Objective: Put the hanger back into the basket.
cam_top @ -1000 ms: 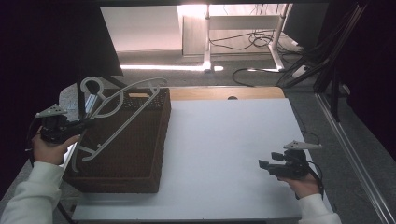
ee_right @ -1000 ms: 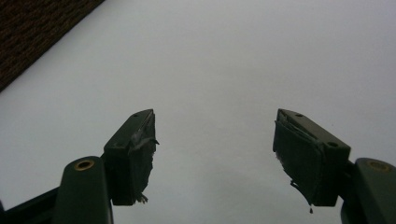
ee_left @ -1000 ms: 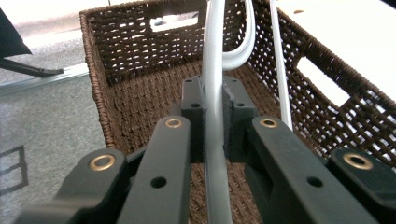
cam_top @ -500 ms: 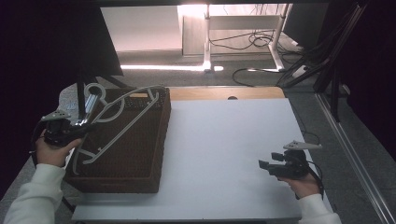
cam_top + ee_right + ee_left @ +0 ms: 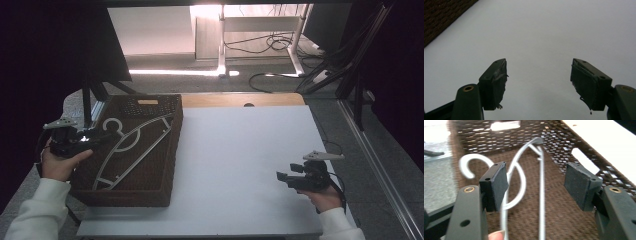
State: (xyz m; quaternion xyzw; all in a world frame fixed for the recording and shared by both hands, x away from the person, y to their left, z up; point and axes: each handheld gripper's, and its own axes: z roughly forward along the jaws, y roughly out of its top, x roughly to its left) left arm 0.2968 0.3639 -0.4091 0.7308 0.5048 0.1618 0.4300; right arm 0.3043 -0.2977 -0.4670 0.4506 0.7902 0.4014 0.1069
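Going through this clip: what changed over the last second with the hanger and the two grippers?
The left gripper has just opened its fingers, letting go of the silver hanger. A second ago the hanger was raised and tilted above the brown woven basket; now it lies flat inside, its wires loose between the open fingers. The right gripper stayed open over the white table, and the basket kept its place.

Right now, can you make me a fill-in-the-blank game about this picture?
1. The silver clothes hanger lies in a brown woven ____.
2. The left gripper has just been opening; its jaws stand ____ around the hanger's wire.
3. The right gripper hovers over the ____ table, with nothing between its jaws.

Missing words: basket; open; white
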